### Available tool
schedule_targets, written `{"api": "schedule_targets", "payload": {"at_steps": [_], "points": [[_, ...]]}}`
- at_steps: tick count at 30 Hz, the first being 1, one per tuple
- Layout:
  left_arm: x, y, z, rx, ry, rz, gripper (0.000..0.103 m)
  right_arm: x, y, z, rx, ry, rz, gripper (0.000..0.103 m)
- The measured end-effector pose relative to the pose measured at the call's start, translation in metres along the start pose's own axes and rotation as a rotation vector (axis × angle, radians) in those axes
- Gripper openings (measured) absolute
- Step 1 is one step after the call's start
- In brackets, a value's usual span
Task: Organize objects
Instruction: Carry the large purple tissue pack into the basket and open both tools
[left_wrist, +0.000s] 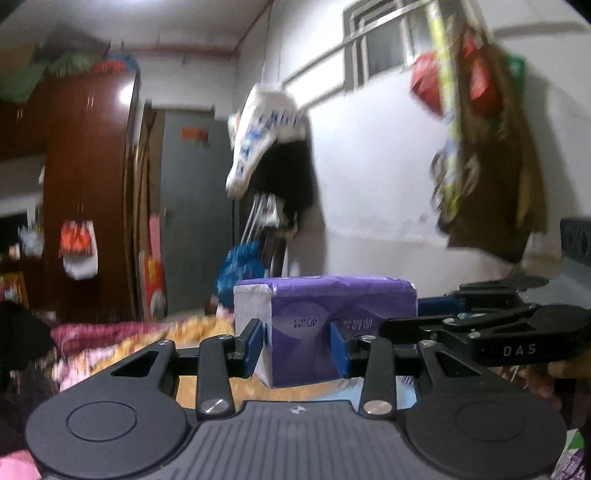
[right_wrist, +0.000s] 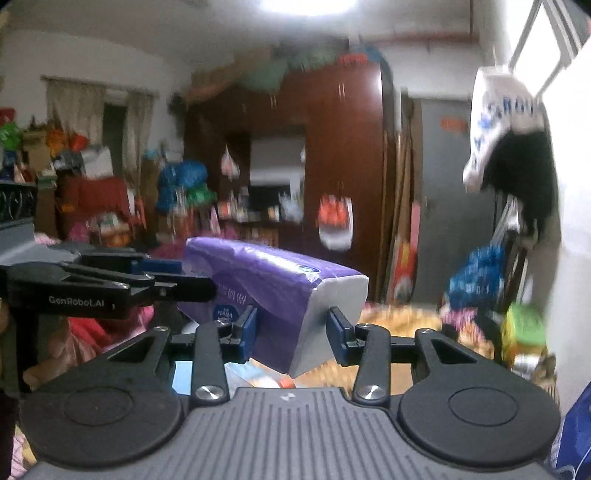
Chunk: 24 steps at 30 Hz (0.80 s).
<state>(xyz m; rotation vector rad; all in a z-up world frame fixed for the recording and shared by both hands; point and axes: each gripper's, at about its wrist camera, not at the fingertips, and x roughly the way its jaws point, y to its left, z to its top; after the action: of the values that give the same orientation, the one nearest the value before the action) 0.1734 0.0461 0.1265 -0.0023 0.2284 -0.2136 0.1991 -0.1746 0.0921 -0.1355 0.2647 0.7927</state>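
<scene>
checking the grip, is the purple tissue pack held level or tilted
Tilted in the right wrist view: the purple tissue pack slopes down toward its white end, between both grippers' fingers.

White walls (left_wrist: 369, 177), a high window (left_wrist: 388, 40) right, a dark red wardrobe (right_wrist: 343, 155) and grey door (left_wrist: 195, 206) far back, ceiling light (right_wrist: 306, 4) overhead

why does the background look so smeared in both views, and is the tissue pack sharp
Left wrist view: hanging bags and wall smear with motion blur, while the tissue pack and left gripper look fairly crisp. Right wrist view: ceiling light blows out, room clutter blurs, pack stays readable between the right gripper.
</scene>
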Motion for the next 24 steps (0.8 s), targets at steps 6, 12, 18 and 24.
{"api": "schedule_targets", "payload": {"at_steps": [6,12,18,24], "points": [[0.047,0.035,-0.007,-0.094,0.092,-0.009,0.043,0.04,-0.012,-0.009,0.043,0.101,-0.022,0.044],[0.083,0.042,-0.013,-0.103,0.19,0.035,0.043,0.068,-0.018,-0.013,0.043,0.204,-0.066,0.044],[0.109,0.053,-0.024,-0.122,0.259,0.071,0.043,0.092,-0.017,-0.022,0.018,0.295,-0.094,0.044],[0.117,0.055,-0.031,-0.105,0.31,0.107,0.043,0.104,-0.017,-0.024,0.006,0.385,-0.068,0.044]]}}
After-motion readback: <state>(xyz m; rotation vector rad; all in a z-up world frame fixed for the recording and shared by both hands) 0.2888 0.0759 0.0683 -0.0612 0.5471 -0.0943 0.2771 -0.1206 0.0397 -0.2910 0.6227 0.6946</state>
